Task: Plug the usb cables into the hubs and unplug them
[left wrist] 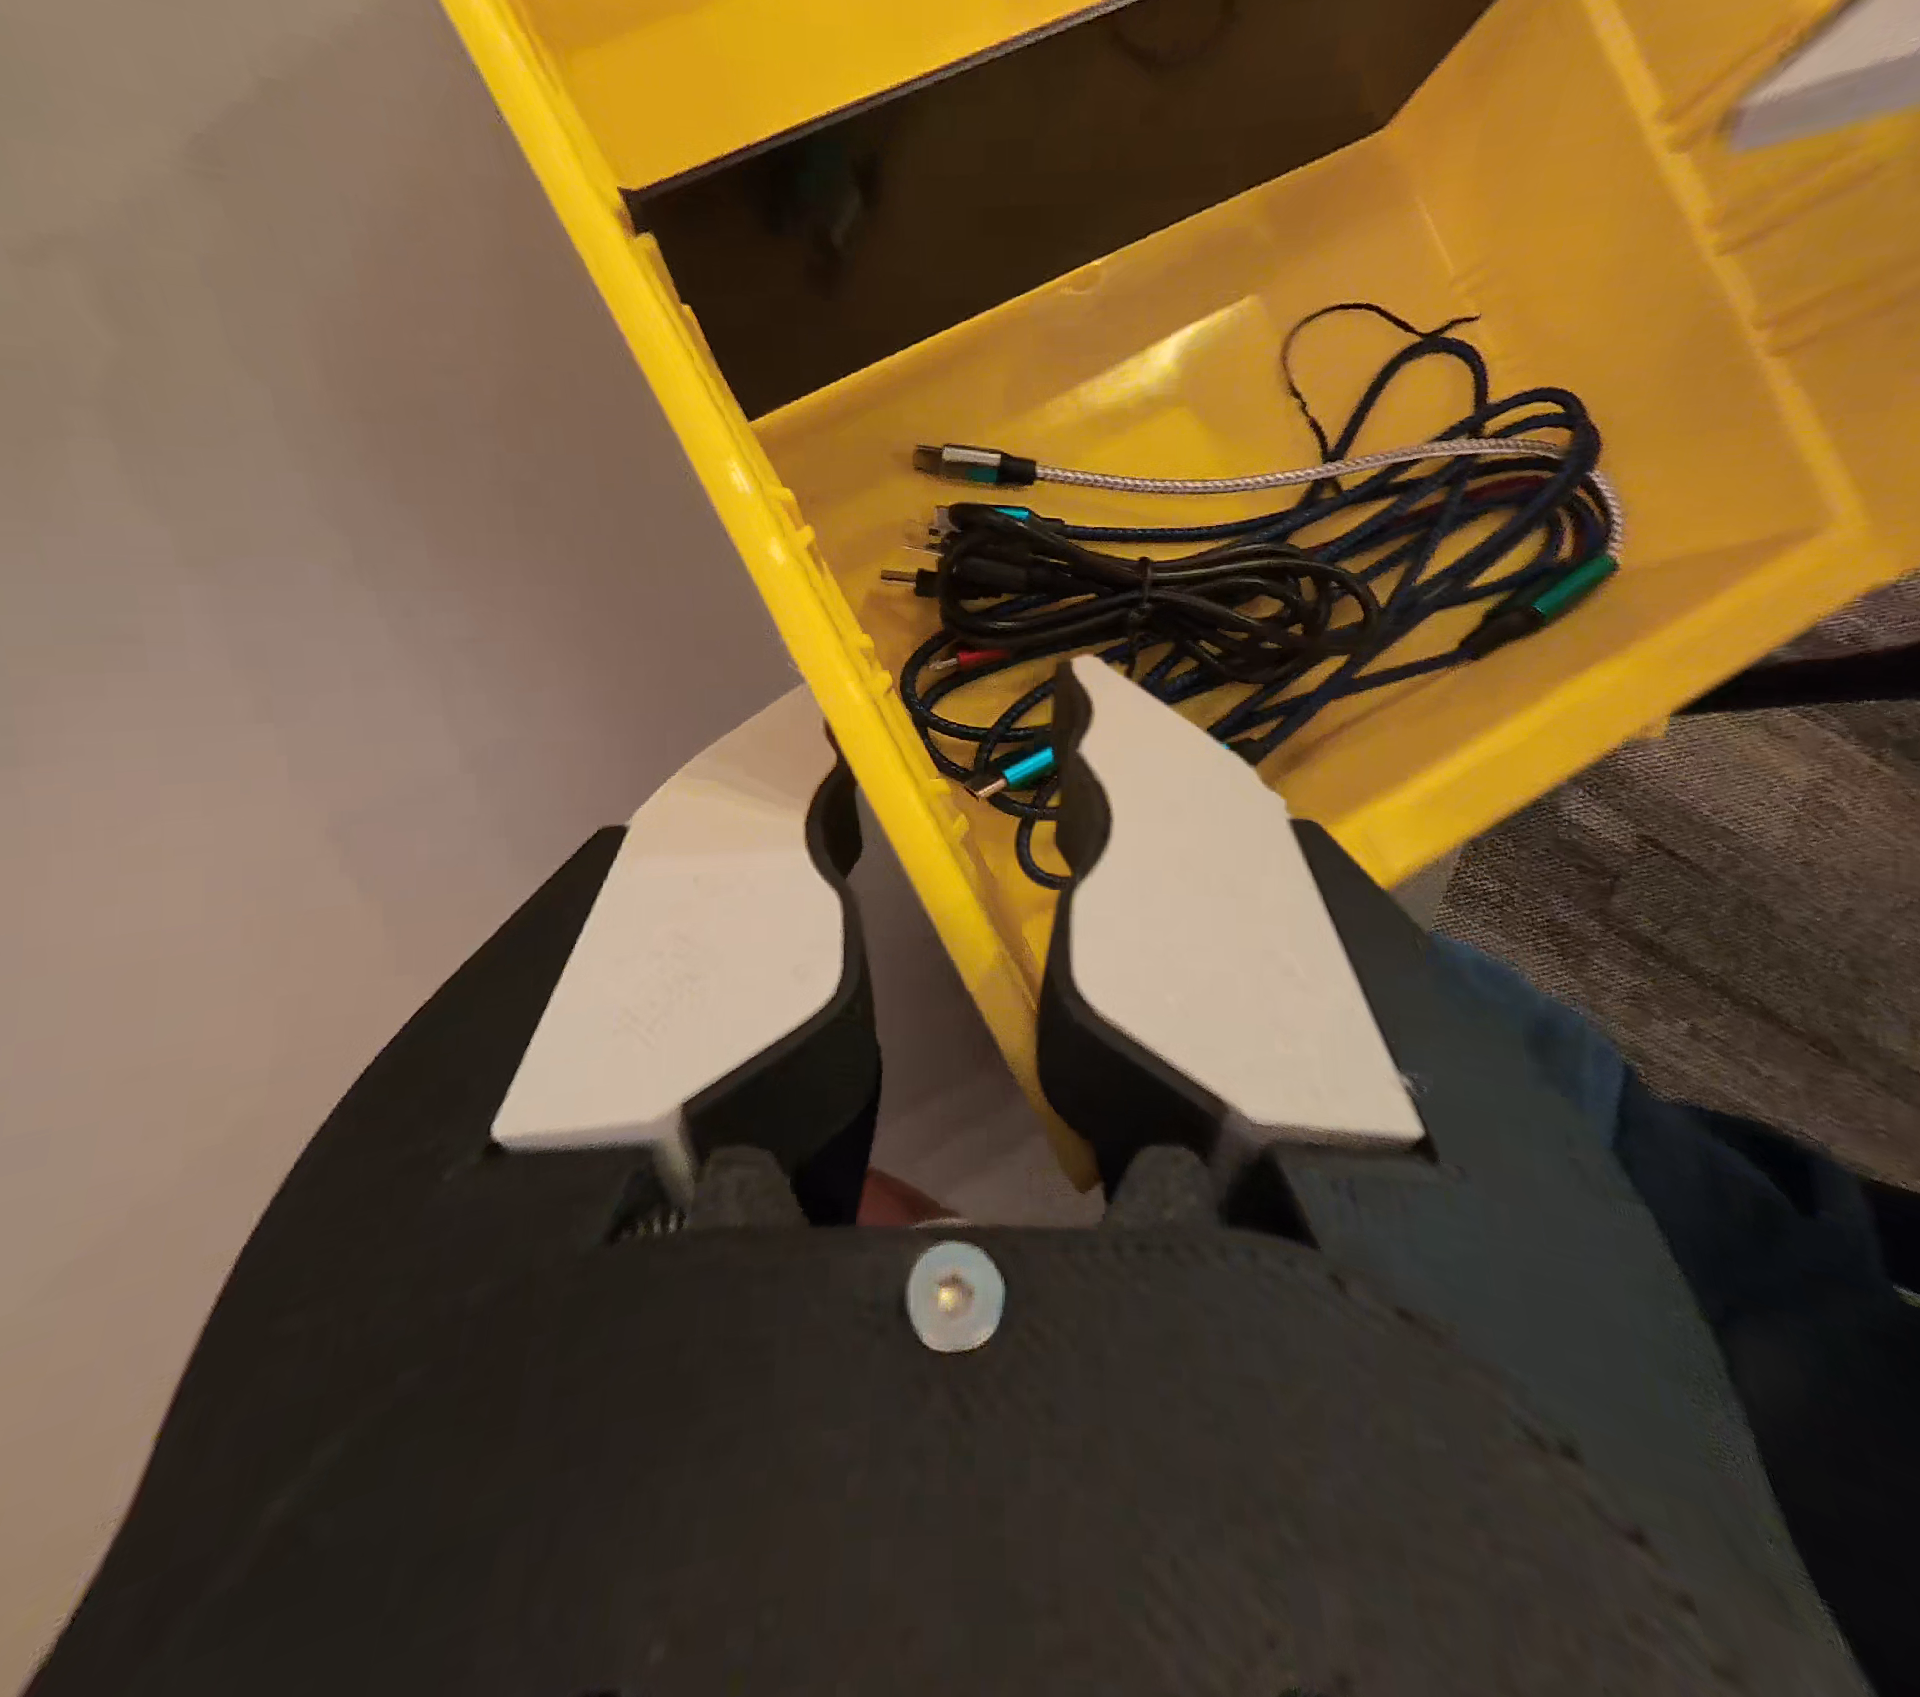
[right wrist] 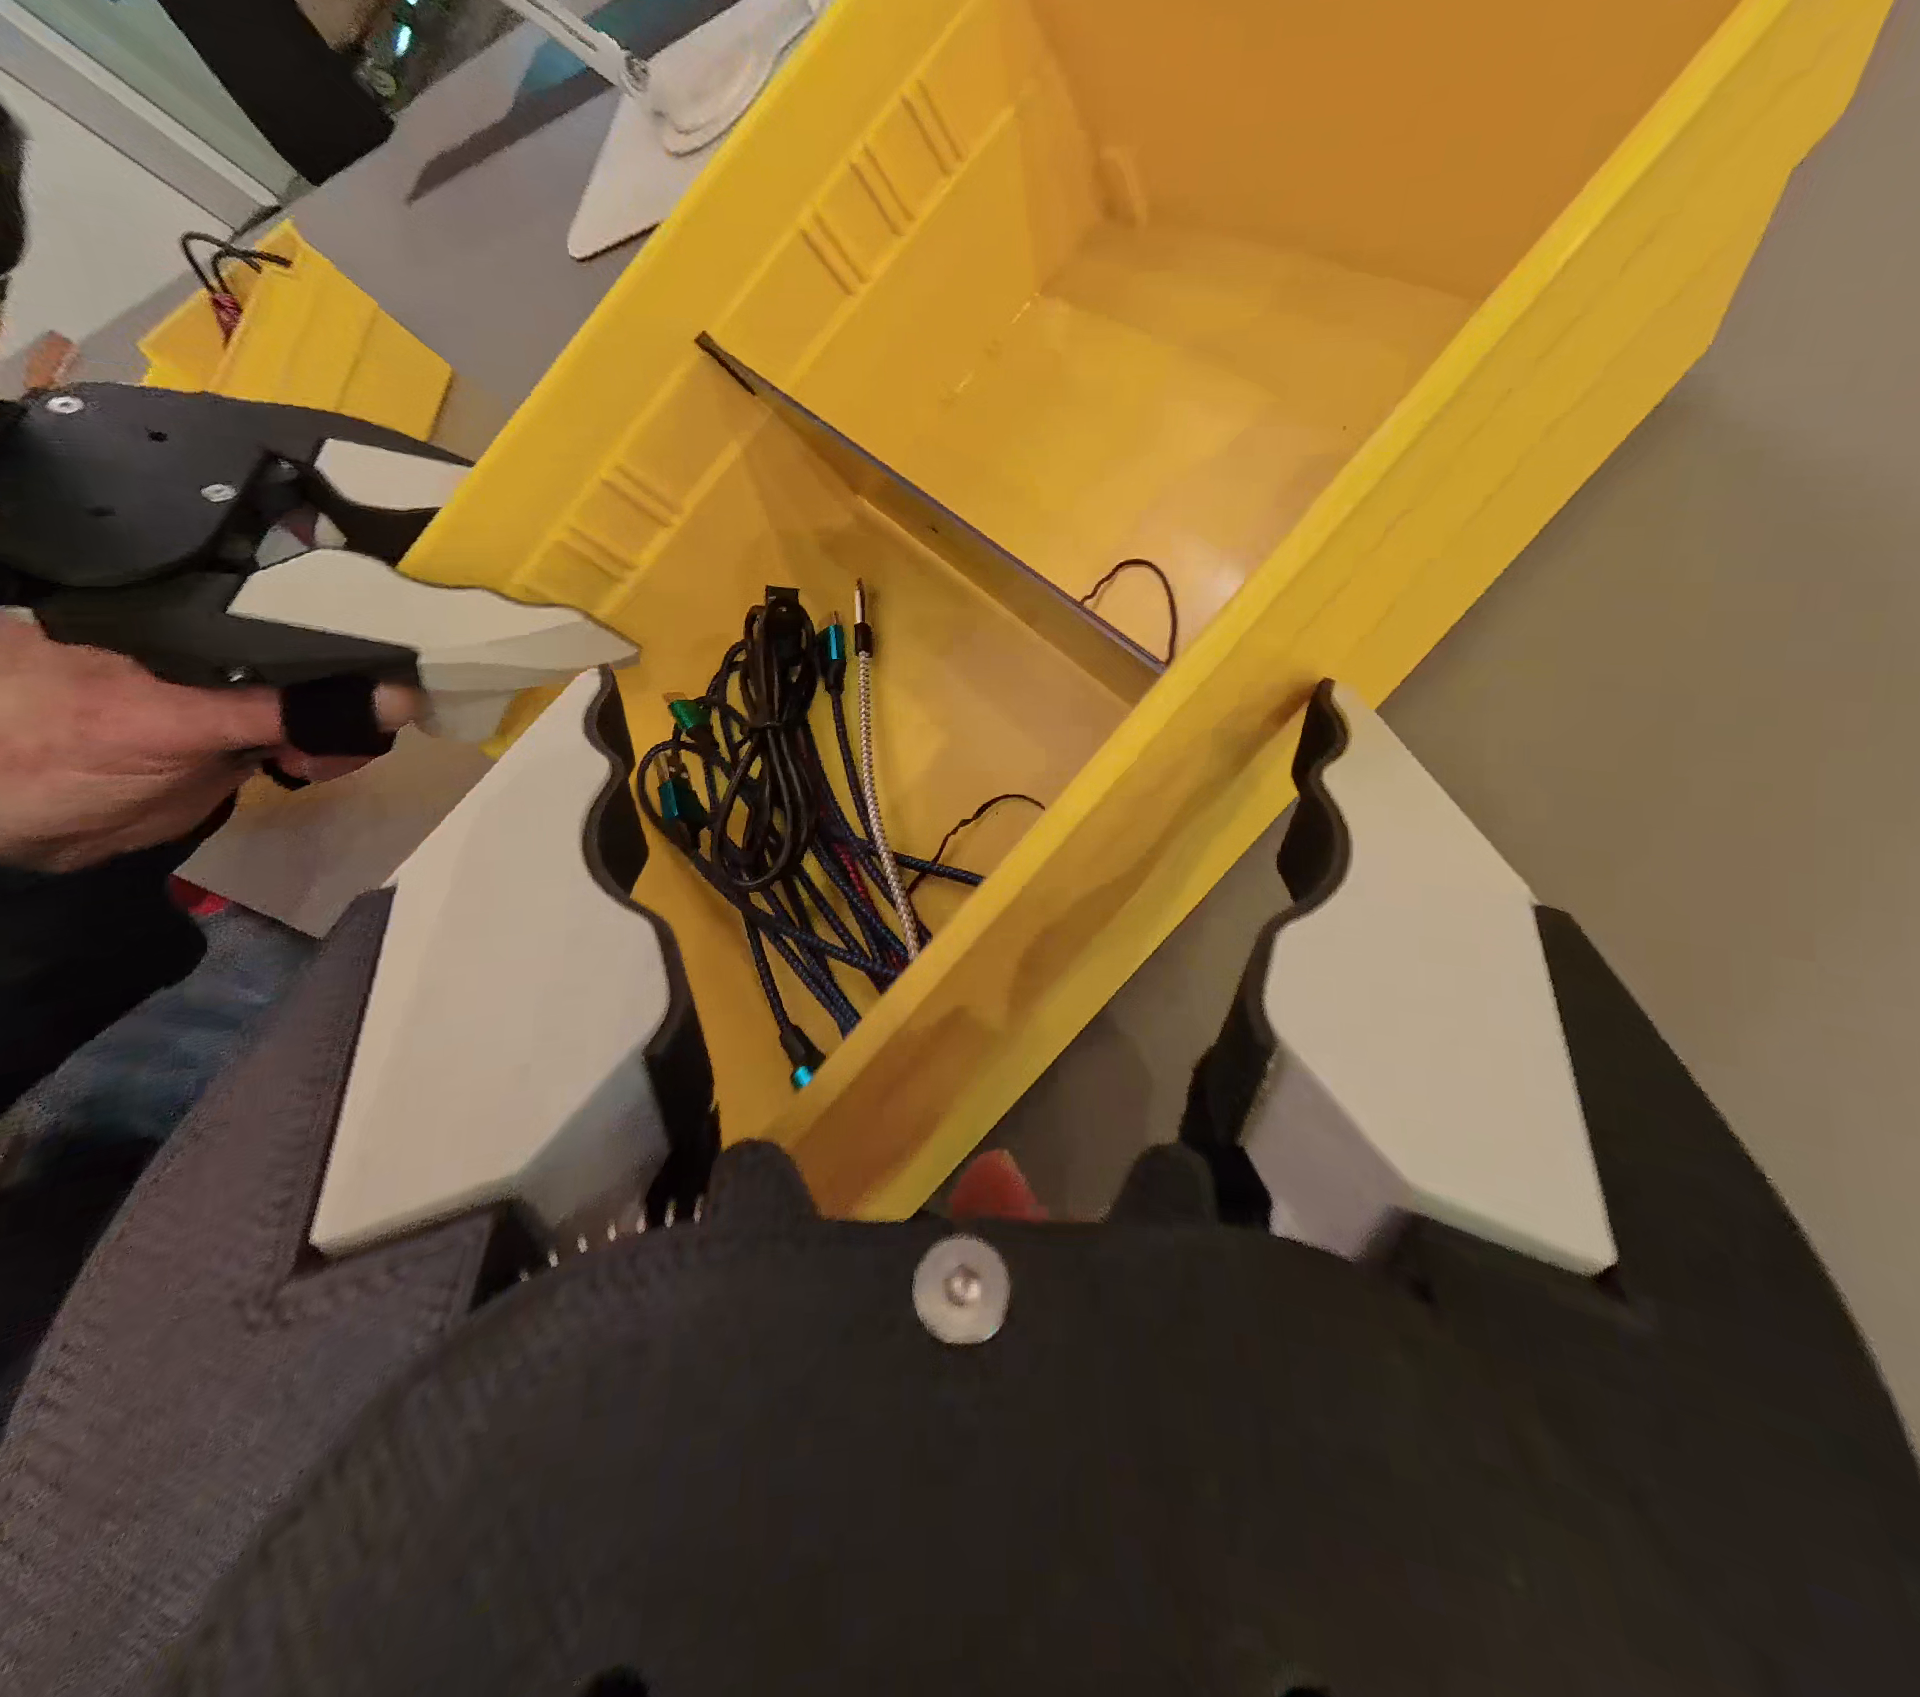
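A tangled bundle of USB cables point(left wrist: 1195, 598) lies in the near compartment of a big yellow bin point(left wrist: 1558, 193); it also shows in the right wrist view point(right wrist: 790, 816). The cables are black, dark blue and silver braided, some with teal or red plugs. My left gripper point(left wrist: 956, 717) straddles the bin's left wall, one finger outside and one inside, closed on it; it also shows in the right wrist view point(right wrist: 551, 558). My right gripper point(right wrist: 961, 697) is wide open and empty, its fingers on either side of the bin's point(right wrist: 1351, 89) right wall near the front corner. No hub is in view.
A black divider point(right wrist: 935, 515) splits the bin; the far compartment holds only a thin black wire point(right wrist: 1132, 598). A second yellow bin point(right wrist: 301, 338) with cables sits at the far left. A white lamp stand point(right wrist: 707, 78) stands behind. A person's hand point(right wrist: 125, 754) holds the left gripper.
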`<state>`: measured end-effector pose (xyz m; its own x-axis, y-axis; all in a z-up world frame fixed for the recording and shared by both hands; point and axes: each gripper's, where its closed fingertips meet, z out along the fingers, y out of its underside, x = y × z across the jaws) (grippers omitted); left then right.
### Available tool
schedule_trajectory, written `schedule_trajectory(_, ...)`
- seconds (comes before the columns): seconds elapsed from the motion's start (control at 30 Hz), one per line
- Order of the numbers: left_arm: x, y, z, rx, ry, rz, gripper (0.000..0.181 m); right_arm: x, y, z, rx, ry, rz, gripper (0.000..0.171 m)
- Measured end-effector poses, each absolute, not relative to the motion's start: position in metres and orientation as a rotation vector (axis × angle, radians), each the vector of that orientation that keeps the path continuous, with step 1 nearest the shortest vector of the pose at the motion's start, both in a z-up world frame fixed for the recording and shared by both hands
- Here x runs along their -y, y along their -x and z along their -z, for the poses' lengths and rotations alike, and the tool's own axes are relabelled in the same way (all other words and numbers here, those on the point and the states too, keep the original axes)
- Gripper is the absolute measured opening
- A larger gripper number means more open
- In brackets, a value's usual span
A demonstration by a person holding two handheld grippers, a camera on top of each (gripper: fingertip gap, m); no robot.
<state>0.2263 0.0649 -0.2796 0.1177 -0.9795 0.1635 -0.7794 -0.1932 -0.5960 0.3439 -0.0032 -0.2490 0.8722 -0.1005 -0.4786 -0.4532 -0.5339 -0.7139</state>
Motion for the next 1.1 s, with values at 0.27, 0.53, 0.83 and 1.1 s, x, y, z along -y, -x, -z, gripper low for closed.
schedule_trajectory(0.27, -0.024, -0.243, 0.272, -1.749, 2.044, 1.048, 0.061, 0.008, -0.397, 0.273, -0.317, 2.335, -0.253, 0.079)
schedule_trajectory(0.53, -0.030, -0.189, 0.221, -1.610, 1.953, 1.234, 0.060, 0.003, -0.424, 0.281, -0.207, 2.482, -0.065, 0.044)
schedule_trajectory(0.83, -0.208, 0.099, 0.183, -0.946, 2.088, 0.192, 0.063, -0.003, -0.448, 0.290, -0.081, 2.581, 0.044, 0.026)
schedule_trajectory(1.1, -0.230, 0.260, 0.250, -0.647, 2.425, 0.050, 0.080, -0.009, -0.466, 0.292, 0.018, 2.630, 0.048, 0.022)
